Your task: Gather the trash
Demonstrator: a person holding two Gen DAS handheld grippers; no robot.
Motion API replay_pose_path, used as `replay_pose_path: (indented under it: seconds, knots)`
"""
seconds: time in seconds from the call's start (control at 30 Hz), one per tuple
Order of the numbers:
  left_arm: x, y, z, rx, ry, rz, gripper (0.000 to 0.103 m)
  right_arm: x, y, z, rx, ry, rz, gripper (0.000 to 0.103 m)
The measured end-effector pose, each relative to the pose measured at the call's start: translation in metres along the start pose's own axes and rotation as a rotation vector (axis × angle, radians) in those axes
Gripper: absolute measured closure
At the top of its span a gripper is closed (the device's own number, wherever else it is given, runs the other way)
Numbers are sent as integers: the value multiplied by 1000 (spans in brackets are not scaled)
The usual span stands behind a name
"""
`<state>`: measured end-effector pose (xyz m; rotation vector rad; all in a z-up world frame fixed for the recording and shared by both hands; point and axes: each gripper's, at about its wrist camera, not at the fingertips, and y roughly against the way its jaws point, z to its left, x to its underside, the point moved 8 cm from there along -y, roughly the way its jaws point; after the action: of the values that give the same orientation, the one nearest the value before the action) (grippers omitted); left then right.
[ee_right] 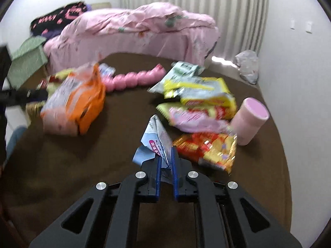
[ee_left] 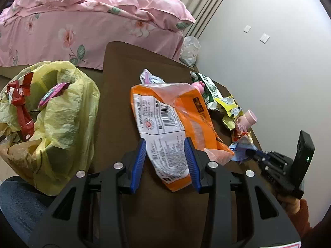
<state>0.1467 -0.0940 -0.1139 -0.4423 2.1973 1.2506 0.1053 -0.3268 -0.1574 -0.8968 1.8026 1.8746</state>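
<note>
Brown cloth covers the low table (ee_left: pixel 115 95) where the litter lies: one large orange-and-white plastic snack bag (ee_left: pixel 165 122), one green-and-white wrapper (ee_left: pixel 209 88), one crumpled yellow wrapper (ee_left: pixel 229 109), one red-and-yellow crinkled packet (ee_right: pixel 209 150), one pale blue-and-white paper wrapper (ee_right: pixel 157 138) and one pink cylindrical cup (ee_right: pixel 248 122) lying on its side. One yellow plastic trash bag (ee_left: pixel 62 124) stands open just beside the table's left edge, with one red wrapper (ee_left: pixel 19 103) and one small magenta wrapper (ee_left: pixel 52 94) at its mouth. From its own camera, the left gripper (ee_left: pixel 165 146) has its blue-padded jaws parted about halfway, straddling the near end of the orange-and-white bag; the pads stand on either side of it and do not press on it. The right gripper (ee_right: pixel 165 157) is clamped on the lower edge of the pale blue-and-white wrapper, its jaws nearly touching with only the paper between them. One pink beaded toy (ee_right: pixel 134 78) lies beyond the orange bag, largely hidden in the left view. One pink floral quilt (ee_left: pixel 82 20) drapes the bed behind. The right wrist view is motion-blurred, so print on the wrappers is unreadable, and a sleeve (ee_left: pixel 302 215) is cut off at the left view's edge.
</note>
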Motion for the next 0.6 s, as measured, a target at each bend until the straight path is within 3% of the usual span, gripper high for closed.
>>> replay_pose_path:
  seconds: [0.3, 0.53, 0.57, 0.6]
  knots:
    - [0, 1, 0, -12, 5, -1, 66, 5, -20, 13, -121, -28, 65, 92]
    - [2, 0, 3, -9, 15, 7, 66, 5, -15, 16, -115, -24, 27, 91]
    - [1, 0, 4, -10, 16, 5, 66, 4, -12, 17, -112, -7, 11, 88]
    - [1, 1, 3, -10, 17, 4, 66, 5, -7, 20, -112, 22, 1, 72]
